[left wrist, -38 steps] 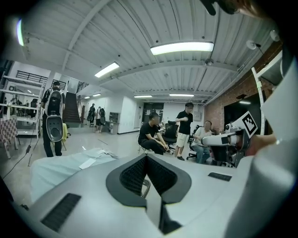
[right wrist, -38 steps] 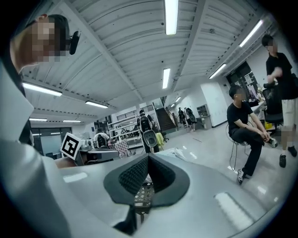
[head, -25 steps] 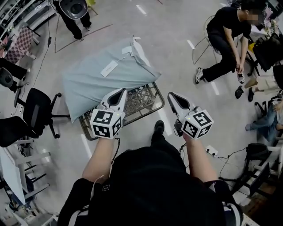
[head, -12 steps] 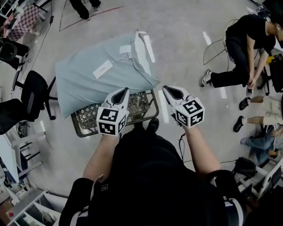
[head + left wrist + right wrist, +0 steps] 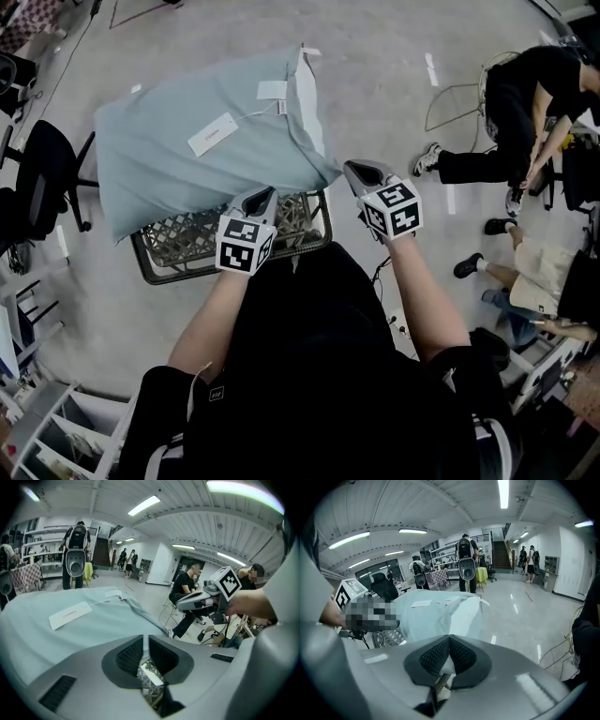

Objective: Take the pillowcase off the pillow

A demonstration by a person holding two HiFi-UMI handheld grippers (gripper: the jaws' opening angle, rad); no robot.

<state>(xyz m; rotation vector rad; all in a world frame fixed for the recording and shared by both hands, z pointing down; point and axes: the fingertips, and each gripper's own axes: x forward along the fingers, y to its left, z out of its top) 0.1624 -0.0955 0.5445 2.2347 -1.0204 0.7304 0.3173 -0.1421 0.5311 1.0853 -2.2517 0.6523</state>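
Pale blue pillowcase [image 5: 187, 164] on the pillow [image 5: 309, 98], lying across a lattice crate [image 5: 178, 251] at 11 o'clock in the head view. White pillow edge showing at the case's open end, toward 1 o'clock. Two white tags on the fabric: larger tag [image 5: 211, 133] with one line of print (too small to read), smaller tag [image 5: 272, 90] unreadable. Left gripper [image 5: 262, 195] clenched, nothing between the pads, tips at the pillow's near edge. Right gripper [image 5: 360, 170] clenched too, empty, just beside the pillow's corner at its 3 o'clock.
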